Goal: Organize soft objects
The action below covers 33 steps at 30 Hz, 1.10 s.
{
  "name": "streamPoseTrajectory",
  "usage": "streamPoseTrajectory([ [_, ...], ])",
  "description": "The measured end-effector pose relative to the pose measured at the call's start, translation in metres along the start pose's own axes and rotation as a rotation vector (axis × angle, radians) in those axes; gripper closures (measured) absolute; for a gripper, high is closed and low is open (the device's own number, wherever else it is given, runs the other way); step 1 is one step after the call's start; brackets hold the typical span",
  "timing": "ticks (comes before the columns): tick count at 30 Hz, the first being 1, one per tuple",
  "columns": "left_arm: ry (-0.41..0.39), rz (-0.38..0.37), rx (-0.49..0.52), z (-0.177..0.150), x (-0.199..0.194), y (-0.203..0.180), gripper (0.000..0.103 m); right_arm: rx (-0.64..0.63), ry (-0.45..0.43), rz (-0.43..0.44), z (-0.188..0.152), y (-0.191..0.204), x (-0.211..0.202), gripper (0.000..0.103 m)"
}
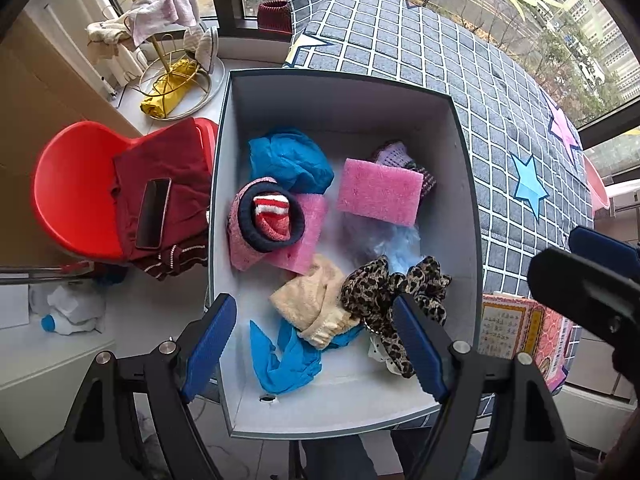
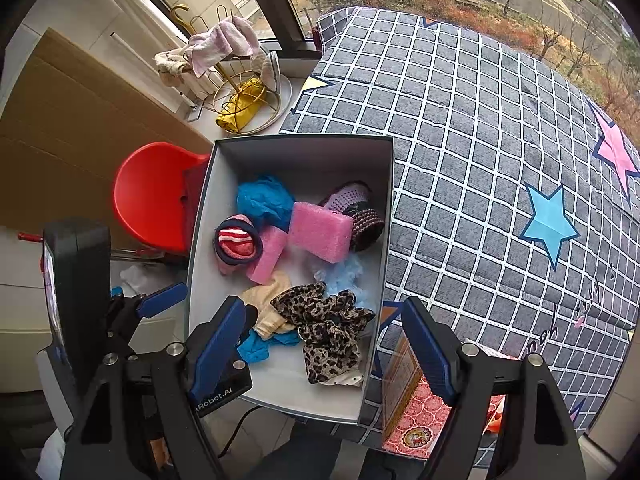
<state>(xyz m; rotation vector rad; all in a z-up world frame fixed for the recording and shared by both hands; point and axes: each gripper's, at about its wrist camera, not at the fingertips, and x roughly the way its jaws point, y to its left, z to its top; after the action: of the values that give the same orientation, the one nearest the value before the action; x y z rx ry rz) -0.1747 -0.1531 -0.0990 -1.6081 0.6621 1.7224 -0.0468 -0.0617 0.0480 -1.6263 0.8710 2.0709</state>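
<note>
A grey box (image 1: 344, 92) (image 2: 304, 144) holds soft things: blue cloth (image 1: 290, 160), pink sponges (image 1: 378, 192) (image 2: 320, 232), a pink knit hat with a red striped sock inside (image 1: 266, 220), a beige fluffy piece (image 1: 312, 300), a leopard-print scrunchie (image 1: 392, 292) (image 2: 324, 328) and a purple knit piece (image 2: 356, 208). My left gripper (image 1: 316, 344) hovers open and empty over the box's near end. My right gripper (image 2: 324, 352) is open and empty above the box's near right corner; the left gripper shows at its left (image 2: 160, 300).
A red chair (image 1: 72, 184) with a dark red garment and a phone (image 1: 152, 212) stands left of the box. A gold rack (image 1: 168, 48) with towels is behind. A grey checked mattress (image 2: 500, 160) lies to the right. A patterned carton (image 2: 416, 412) sits by the box's near right corner.
</note>
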Motion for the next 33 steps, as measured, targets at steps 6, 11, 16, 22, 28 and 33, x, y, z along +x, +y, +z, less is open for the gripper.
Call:
streamPoseTrajectory([
  [6,-0.007,0.022,0.025,-0.014,-0.019,-0.009,0.020,-0.035,0.001,-0.053,-0.003,0.003,-0.001,0.021],
  [11,-0.011,0.047,0.058,-0.025,-0.027,-0.016,0.020,-0.085,0.008,-0.128,-0.007,0.008,0.001,0.021],
  [16,-0.004,0.053,0.068,-0.032,-0.029,-0.015,0.020,-0.074,0.016,-0.125,-0.009,0.005,0.003,0.021],
  [22,0.001,0.058,0.085,-0.037,-0.029,-0.016,0.020,-0.070,0.017,-0.132,-0.012,0.006,0.004,0.021],
  [28,0.005,0.058,0.098,-0.039,-0.031,-0.016,0.020,-0.068,0.019,-0.135,-0.012,0.007,0.004,0.021],
  [33,0.012,0.054,0.104,-0.041,-0.030,-0.017,0.020,-0.069,0.020,-0.133,-0.013,0.009,0.004,0.021],
])
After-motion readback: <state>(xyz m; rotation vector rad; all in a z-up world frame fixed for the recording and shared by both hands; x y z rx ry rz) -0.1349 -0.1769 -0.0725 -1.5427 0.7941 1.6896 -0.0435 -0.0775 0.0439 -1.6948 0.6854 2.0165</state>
